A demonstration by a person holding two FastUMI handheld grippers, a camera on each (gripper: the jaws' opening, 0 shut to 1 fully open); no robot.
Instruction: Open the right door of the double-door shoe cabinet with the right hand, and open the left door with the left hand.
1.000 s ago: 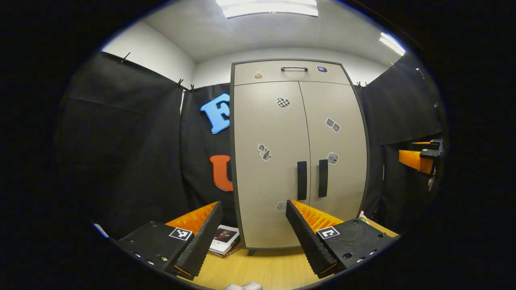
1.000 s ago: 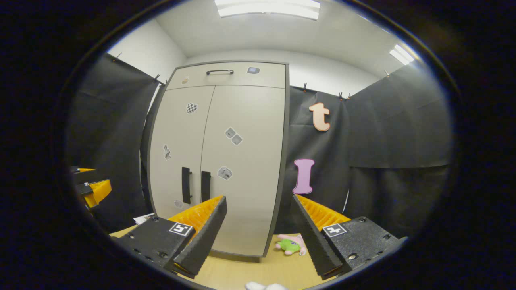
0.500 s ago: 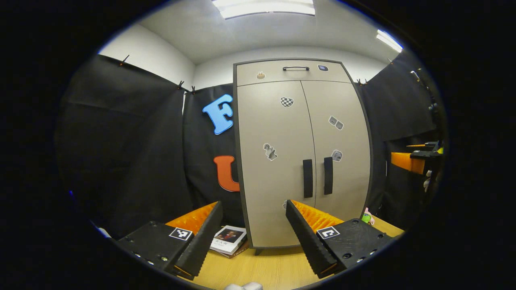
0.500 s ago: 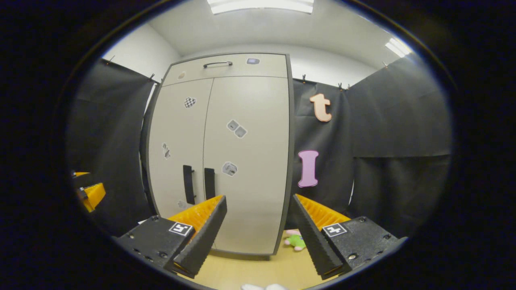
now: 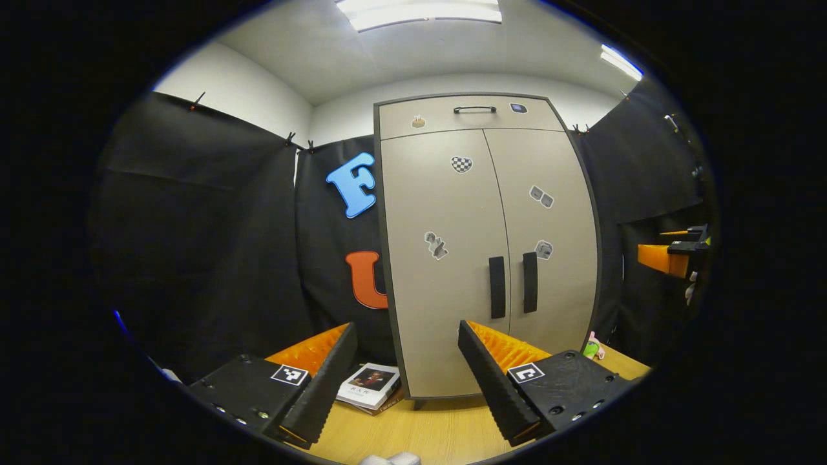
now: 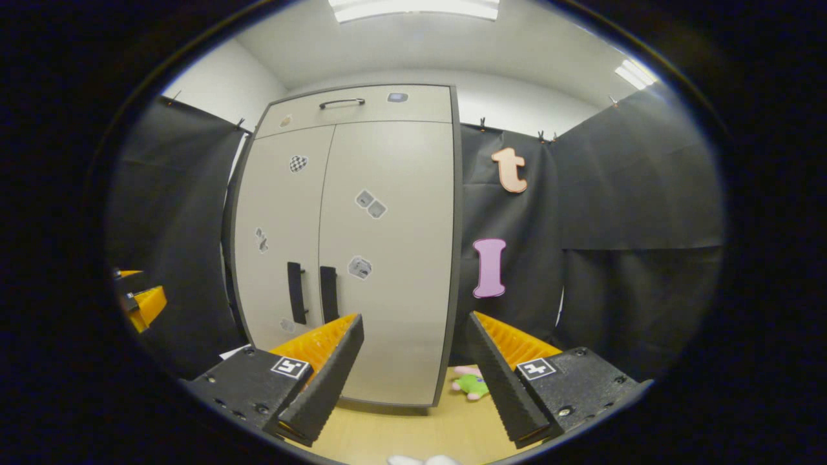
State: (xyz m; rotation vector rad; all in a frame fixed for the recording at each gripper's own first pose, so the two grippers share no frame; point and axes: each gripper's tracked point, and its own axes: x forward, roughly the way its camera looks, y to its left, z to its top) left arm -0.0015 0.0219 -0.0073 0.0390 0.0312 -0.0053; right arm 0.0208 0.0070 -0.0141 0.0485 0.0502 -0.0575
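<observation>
Still apart from the shut shoe cabinet (image 5: 452,258): left tool (image 5: 407,332) and right tool (image 6: 413,323), both agape.

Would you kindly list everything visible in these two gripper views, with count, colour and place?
shoe cabinet: one, beige with dark frame, on the wooden floor against the booth wall, both doors closed
door handles: two, black, upright, either side of the centre seam
top handle: one, dark, on the upper panel
stickers: several, grey and checkered, on the doors
book: one, light cover, on the floor left of the cabinet
plush toy: one, green and pink, on the floor right of the cabinet
left gripper: one, open, away from the cabinet
right gripper: one, open, away from the cabinet
</observation>
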